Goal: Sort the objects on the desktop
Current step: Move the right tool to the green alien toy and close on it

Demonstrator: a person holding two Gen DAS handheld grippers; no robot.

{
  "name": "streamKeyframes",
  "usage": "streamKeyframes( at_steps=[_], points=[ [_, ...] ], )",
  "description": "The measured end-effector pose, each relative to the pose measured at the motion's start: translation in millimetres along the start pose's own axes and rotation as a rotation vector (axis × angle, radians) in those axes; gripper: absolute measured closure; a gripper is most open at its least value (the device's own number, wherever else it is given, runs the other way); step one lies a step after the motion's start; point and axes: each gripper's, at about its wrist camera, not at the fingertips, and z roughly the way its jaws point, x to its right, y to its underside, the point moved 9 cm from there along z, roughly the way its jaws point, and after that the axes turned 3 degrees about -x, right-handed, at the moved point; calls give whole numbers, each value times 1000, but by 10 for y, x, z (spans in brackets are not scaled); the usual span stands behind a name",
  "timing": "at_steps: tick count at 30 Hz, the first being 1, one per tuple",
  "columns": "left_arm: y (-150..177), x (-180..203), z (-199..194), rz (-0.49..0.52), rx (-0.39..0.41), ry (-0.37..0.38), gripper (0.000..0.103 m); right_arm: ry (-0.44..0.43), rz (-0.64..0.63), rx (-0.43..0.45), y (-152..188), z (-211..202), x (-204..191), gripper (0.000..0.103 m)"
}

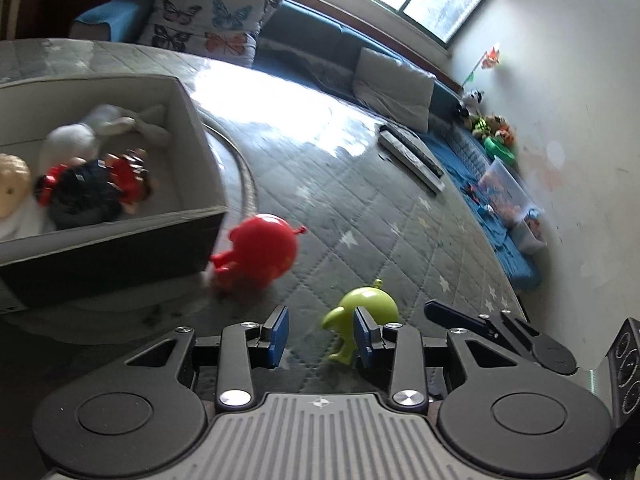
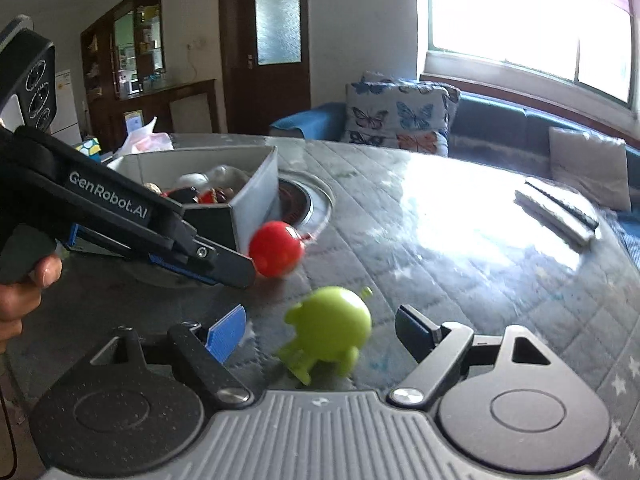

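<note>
Evidently the green toy was framed between the spread right tongs, unclamped; the left tongs were likewise apart; closing was called for next, then carriage to the box.

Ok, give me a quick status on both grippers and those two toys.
Left gripper open, empty. Right gripper open around green toy, not clamped. Red toy on table beside box. Nothing blocking.

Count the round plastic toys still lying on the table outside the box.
2. The red toy lies by the box corner; the green toy sits between the right tool's open fingers. Others may be hidden behind the box.
</note>
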Motion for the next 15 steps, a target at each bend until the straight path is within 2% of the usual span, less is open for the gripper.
streamKeyframes(
  at_steps=[10, 15],
  points=[
    [-100, 116, 272, -3, -34, -2, 65, -31, 70, -19, 134, 121, 153, 23],
    [-137, 149, 347, -10, -40, 4, 65, -54, 102, -30, 161, 199, 213, 31]
  ],
)
